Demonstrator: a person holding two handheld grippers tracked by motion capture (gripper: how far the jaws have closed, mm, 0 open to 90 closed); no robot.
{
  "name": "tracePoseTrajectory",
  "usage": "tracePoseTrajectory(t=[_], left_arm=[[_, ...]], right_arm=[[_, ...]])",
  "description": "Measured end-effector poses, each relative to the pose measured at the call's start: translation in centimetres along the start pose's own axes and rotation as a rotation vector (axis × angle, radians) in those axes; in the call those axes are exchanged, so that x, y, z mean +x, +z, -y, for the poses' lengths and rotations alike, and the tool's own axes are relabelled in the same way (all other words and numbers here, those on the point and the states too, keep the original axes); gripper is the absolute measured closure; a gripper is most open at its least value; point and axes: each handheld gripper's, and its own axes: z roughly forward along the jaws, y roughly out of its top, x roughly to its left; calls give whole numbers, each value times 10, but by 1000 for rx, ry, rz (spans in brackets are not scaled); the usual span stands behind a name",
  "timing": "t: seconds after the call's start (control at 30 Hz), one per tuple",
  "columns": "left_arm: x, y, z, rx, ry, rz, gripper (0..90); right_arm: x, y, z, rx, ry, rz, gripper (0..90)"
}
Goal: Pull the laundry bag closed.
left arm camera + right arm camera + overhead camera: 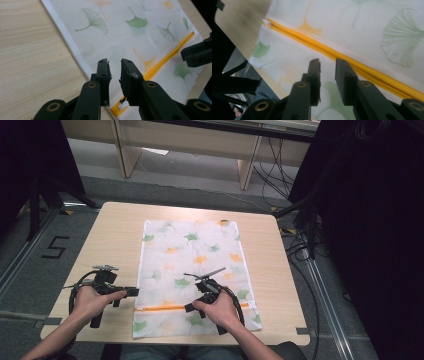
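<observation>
Pale wooden table [115, 235] bears a leaf-print mesh bag [192, 255] (lying flat)

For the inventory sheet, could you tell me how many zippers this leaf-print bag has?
1: an orange zipper runs across the near end of the leaf-print mesh bag, between the two grippers. The underside is hidden.
</observation>
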Motion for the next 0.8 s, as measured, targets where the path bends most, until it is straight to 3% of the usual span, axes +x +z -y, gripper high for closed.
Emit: tracePoseTrajectory(t=[0.23, 0.33, 0.43, 0.53, 0.6, 0.67, 0.8], left_arm=[[-1, 18, -12, 91, 11, -40, 815], [-2, 23, -14, 105, -1, -42, 825], [-3, 25, -14, 118, -7, -41, 838], [-1, 25, -14, 151, -10, -40, 846], [0, 26, -14, 159, -14, -45, 847], [1, 25, -13, 178, -17, -50, 851], [2, 23, -11, 207, -15, -69, 860]], right_arm=[[19, 15, -13, 17, 8, -18, 776], [27, 25, -20, 18, 11, -19, 771], [31, 31, -25, 9, 8, -38, 764], [44, 44, -39, 23, 75, -69, 736], [46, 49, -45, 18, 44, -80, 722], [55, 52, -50, 73, 103, -93, 717], [61, 64, -57, 75, 77, -112, 718]])
